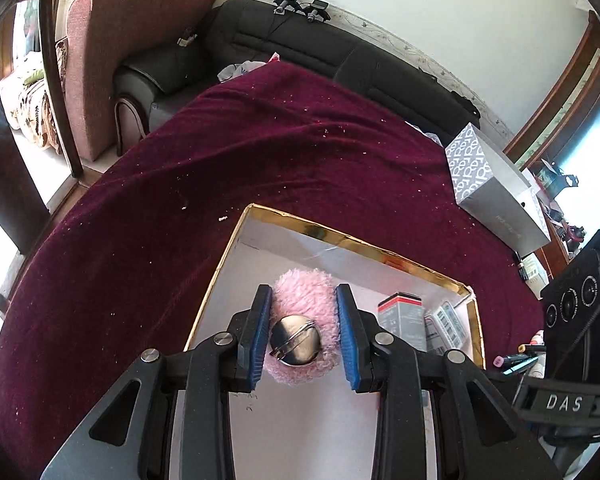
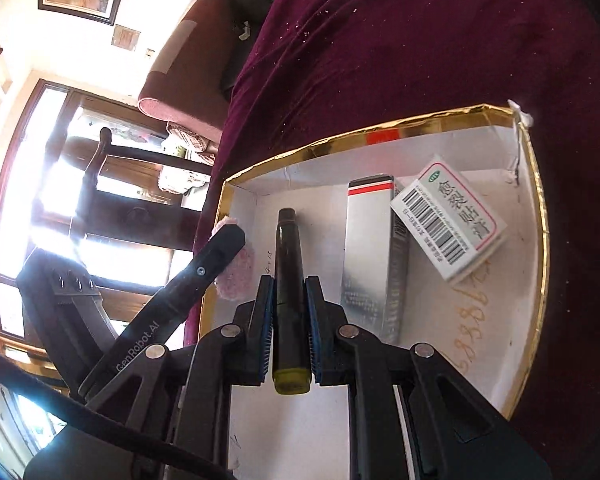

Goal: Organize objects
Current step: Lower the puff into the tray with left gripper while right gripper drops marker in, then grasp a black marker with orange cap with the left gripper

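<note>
A gold-rimmed white box [image 1: 340, 236] lies open on the maroon cloth. My left gripper [image 1: 303, 294] is shut on a pink fluffy badge [image 1: 306, 296] with a metal pin back, held over the box's left part. My right gripper [image 2: 290, 282] is shut on a dark marker pen [image 2: 289, 272] with a yellow end, held over the same box [image 2: 380, 126]. The left gripper's finger [image 2: 204, 276] and the pink badge [image 2: 238, 276] show at the left of the right wrist view. A silver carton [image 2: 370, 256] and a white barcode box [image 2: 450, 226] lie in the box.
A grey patterned box [image 1: 496, 188] stands on the cloth at the far right. Several markers [image 1: 520, 360] lie by a black device at the right edge. A dark sofa [image 1: 300, 48] and a pink armchair [image 1: 100, 64] stand behind the table.
</note>
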A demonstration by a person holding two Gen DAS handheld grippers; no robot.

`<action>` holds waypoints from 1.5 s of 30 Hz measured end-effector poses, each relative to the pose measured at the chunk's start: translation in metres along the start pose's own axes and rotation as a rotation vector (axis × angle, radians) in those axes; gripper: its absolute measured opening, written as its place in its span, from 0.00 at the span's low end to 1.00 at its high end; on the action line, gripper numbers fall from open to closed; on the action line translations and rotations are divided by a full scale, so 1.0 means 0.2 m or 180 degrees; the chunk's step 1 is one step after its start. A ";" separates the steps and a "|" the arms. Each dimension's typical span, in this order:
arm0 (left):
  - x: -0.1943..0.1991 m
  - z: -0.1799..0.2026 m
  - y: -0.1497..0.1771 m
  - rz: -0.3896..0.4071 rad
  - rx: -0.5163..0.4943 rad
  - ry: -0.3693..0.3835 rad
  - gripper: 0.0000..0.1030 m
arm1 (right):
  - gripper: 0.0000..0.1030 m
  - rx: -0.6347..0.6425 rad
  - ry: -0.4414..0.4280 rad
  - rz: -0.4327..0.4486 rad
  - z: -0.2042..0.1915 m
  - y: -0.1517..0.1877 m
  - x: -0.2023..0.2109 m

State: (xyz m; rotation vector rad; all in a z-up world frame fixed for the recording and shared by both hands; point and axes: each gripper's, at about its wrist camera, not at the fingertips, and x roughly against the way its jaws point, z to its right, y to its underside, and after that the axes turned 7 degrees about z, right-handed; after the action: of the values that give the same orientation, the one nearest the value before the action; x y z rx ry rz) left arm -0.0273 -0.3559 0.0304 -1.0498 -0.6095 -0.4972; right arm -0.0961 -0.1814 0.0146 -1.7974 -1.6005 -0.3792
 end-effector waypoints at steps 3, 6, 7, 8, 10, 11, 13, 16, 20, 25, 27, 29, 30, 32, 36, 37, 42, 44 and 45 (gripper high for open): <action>0.01 -0.01 0.00 0.0031 0.0036 0.0009 0.27 | 0.15 0.0107 0.0022 -0.0051 -0.01 0.03 0.00; 0.04 -0.03 -0.01 0.0097 0.0143 0.0057 0.30 | 0.18 0.0155 0.0071 -0.0119 -0.02 0.07 -0.06; 0.06 -0.04 -0.03 0.0113 0.0155 0.0060 0.31 | 0.18 0.0173 0.0086 -0.0147 -0.02 0.08 -0.07; 0.07 -0.04 -0.04 0.0127 0.0150 0.0058 0.31 | 0.19 0.0198 0.0099 -0.0158 -0.03 0.10 -0.08; 0.12 -0.03 -0.05 0.0170 0.0131 0.0044 0.31 | 0.22 0.0288 0.0144 -0.0131 -0.05 0.12 -0.06; 0.15 -0.03 -0.05 0.0188 0.0117 0.0036 0.31 | 0.26 0.0365 0.0190 -0.0084 -0.06 0.12 -0.04; 0.23 0.00 -0.04 0.0243 0.0045 0.0028 0.31 | 0.29 0.0463 0.0234 0.0010 -0.08 0.13 0.03; 0.38 0.05 -0.02 0.0433 -0.0104 -0.0029 0.37 | 0.35 0.0665 0.0307 0.0178 -0.12 0.16 0.17; 0.62 0.14 0.04 0.0695 -0.0181 0.0107 0.46 | 0.48 0.0910 0.0534 0.0443 -0.13 0.21 0.42; 0.91 0.28 0.10 0.0907 -0.0274 0.0438 0.46 | 0.48 0.1040 0.1143 0.0517 -0.04 0.13 0.80; 1.01 0.35 0.10 0.0995 -0.0317 0.0554 0.47 | 0.48 0.1081 0.1400 0.0641 0.00 0.08 1.04; 1.11 0.43 0.07 0.1074 -0.0336 0.0712 0.52 | 0.48 0.1315 0.1765 0.0883 -0.05 0.05 1.30; 1.16 0.48 0.05 0.1113 -0.0354 0.0794 0.53 | 0.48 0.1484 0.1973 0.0997 -0.09 0.04 1.42; 1.24 0.60 0.00 0.1192 -0.0413 0.0959 0.61 | 0.49 0.1849 0.2574 0.1298 -0.20 0.03 1.68; 1.28 0.90 -0.10 0.1237 -0.0595 0.1177 0.68 | 0.87 0.2518 0.3862 0.2322 -0.49 0.09 2.17; 1.27 0.95 -0.10 0.1214 -0.0654 0.1243 0.71 | 1.00 0.2615 0.4061 0.2574 -0.53 0.12 2.26; 0.99 1.22 0.06 0.0816 -0.0911 0.1389 0.73 | 1.00 0.1814 0.3389 0.2629 -0.27 0.15 2.54; 0.79 1.29 0.16 0.0447 -0.1024 0.1363 0.73 | 1.00 0.1472 0.3010 0.2388 0.01 0.18 2.47; 0.68 1.31 0.22 0.0313 -0.1100 0.1301 0.73 | 1.00 0.1412 0.2955 0.2370 0.11 0.20 2.43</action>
State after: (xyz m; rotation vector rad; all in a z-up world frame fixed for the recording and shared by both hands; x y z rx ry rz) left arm 0.0421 -0.1131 0.1896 -1.2518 -0.1089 -0.7238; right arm 0.0334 0.1990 0.2922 -1.3975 -0.2986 -0.3729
